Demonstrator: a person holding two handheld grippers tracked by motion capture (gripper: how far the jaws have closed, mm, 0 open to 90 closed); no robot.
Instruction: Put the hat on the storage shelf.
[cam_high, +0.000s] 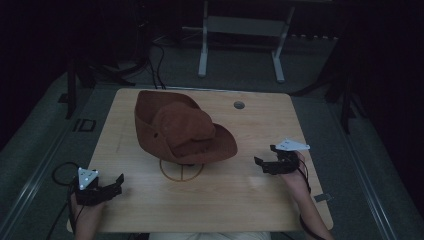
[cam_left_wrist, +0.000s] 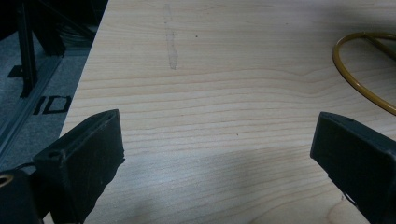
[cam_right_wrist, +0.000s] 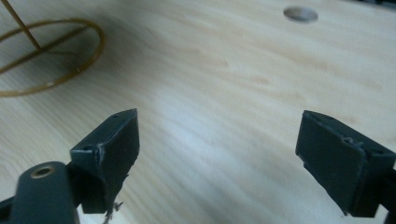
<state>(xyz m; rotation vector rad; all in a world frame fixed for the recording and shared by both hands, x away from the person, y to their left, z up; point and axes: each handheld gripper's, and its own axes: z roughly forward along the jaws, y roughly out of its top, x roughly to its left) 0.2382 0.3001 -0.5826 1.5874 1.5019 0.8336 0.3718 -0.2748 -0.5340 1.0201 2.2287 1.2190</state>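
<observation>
High view: brown hat on its wire stand, midway between left gripper and right gripper; both jaws spread, empty.

High view looks down; both tool views skim the table, sharing the stand ring.

two black grippers, left gripper and right gripper, blocky black fingers, grey three-cornered top plates, trailing black cables
</observation>
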